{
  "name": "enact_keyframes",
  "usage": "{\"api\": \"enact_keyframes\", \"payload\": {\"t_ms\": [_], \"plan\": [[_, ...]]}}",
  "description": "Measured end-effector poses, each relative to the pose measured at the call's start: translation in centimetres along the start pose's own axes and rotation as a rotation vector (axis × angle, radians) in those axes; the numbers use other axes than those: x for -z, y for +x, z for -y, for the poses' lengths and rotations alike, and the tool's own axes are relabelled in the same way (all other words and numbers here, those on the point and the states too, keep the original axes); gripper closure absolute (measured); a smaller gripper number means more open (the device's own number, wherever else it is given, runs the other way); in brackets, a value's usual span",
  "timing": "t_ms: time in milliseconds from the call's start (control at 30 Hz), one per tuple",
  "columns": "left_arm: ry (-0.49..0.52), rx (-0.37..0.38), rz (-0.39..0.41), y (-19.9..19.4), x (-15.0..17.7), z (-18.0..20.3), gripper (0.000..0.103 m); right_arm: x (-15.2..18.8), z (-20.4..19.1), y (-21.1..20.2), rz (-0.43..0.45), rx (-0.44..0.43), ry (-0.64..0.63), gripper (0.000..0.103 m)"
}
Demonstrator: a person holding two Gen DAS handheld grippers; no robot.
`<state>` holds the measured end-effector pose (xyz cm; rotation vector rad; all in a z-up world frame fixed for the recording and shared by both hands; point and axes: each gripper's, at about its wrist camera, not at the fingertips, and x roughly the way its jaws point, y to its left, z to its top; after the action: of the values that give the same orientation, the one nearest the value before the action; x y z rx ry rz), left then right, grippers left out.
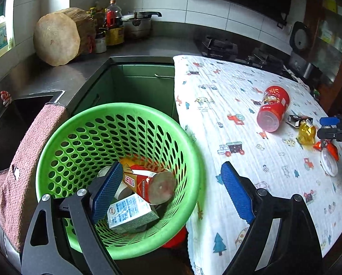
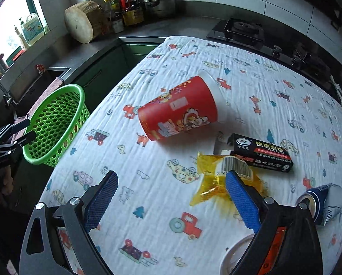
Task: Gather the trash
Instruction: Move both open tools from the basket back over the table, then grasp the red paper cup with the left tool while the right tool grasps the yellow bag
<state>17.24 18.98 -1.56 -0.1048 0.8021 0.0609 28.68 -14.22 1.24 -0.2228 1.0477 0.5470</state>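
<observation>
A green mesh basket (image 1: pixel 116 137) stands beside the cloth-covered table (image 1: pixel 216 114) and holds a red carton (image 1: pixel 148 183) and a white-blue carton (image 1: pixel 129 215). My left gripper (image 1: pixel 171 171) hangs open above the basket's rim with nothing between its fingers. On the table lie a red cup (image 2: pixel 177 110) on its side, a black box (image 2: pixel 262 153), a yellow wrapper (image 2: pixel 219 178), a crushed blue can (image 2: pixel 319 204) and a white lid (image 2: pixel 237 254). My right gripper (image 2: pixel 171 176) is open over the cloth. Its right finger sits just over the yellow wrapper.
A grey counter (image 1: pixel 56 73) runs behind, with a sink (image 1: pixel 22 114), a round wooden block (image 1: pixel 56 39), bottles (image 1: pixel 112 16) and a pot (image 1: pixel 136 23). A pink towel (image 1: pixel 22 160) hangs next to the basket. A stove (image 2: pixel 242 29) lies beyond the table's far edge.
</observation>
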Motion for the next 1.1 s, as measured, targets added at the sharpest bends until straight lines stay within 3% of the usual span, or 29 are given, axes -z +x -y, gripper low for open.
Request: {"api": "enact_keyframes", "payload": {"t_ms": [167, 467, 733, 1100], "plan": [[0.014, 0.011, -0.009, 0.7, -0.7, 1.8, 0.013, 1.2, 1.8, -0.2, -0.020, 0.043, -0.123, 0.011], [0.039, 0.029, -0.036, 2.8, -2.0, 4.7, 0.013, 1.7, 3.2, 2.1, -0.066, 0.047, -0.296, 0.011], [0.061, 0.040, -0.061, 5.0, -3.1, 6.5, 0.013, 0.4, 2.8, 4.4, -0.097, -0.012, -0.454, 0.011], [0.108, 0.048, -0.084, 7.5, -4.7, 8.6, 0.013, -0.3, 2.9, 6.5, -0.136, -0.128, -0.485, 0.011]]}}
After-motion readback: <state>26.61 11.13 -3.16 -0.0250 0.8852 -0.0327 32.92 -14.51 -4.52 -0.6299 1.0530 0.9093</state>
